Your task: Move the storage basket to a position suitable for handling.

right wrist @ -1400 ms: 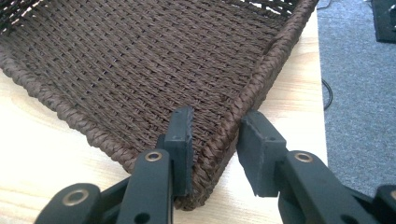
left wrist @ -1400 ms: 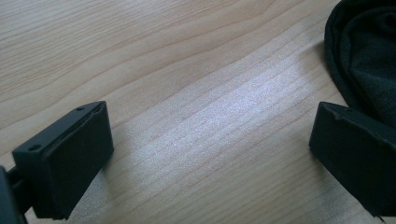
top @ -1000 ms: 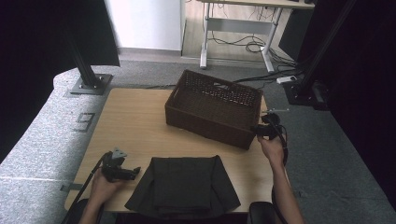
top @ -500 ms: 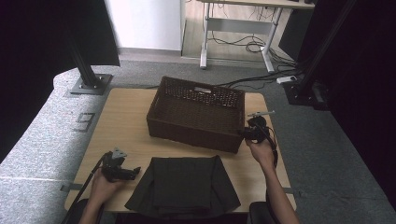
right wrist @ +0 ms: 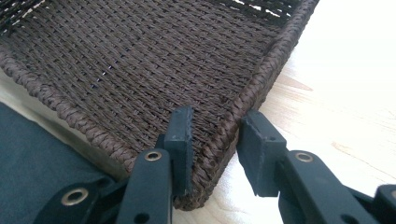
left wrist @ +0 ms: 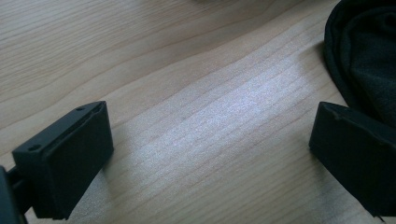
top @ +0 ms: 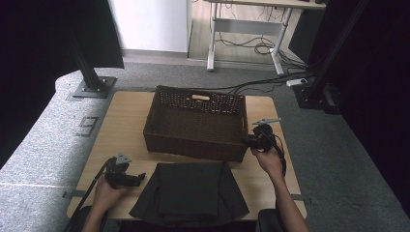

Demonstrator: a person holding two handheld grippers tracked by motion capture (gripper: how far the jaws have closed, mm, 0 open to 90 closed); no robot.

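Note:
A dark brown woven basket (top: pixel 193 147) stands in the middle of the wooden table (top: pixel 123 121), square to its edges. My right gripper (top: pixel 249 141) is at the basket's near right corner. In the right gripper view this gripper (right wrist: pixel 215 144) is shut on the basket (right wrist: pixel 140 60), one jaw inside its side wall and one outside. A folded black cloth (top: pixel 188 193) lies at the front edge, just before the basket. My left gripper (top: pixel 139 179) rests on the table left of the cloth. In the left gripper view its jaws (left wrist: pixel 210 154) stand open over bare wood, the cloth (left wrist: pixel 369 56) beside the right jaw.
Grey carpet surrounds the table. Two black stand bases (top: pixel 92 87) sit on the floor at the far left and far right. A white desk frame with cables (top: pixel 241 43) stands behind. Bare wood lies left of the basket.
The basket has slid left and turned from skewed to square, held by my right gripper, which moved left with it. My left gripper has not moved.

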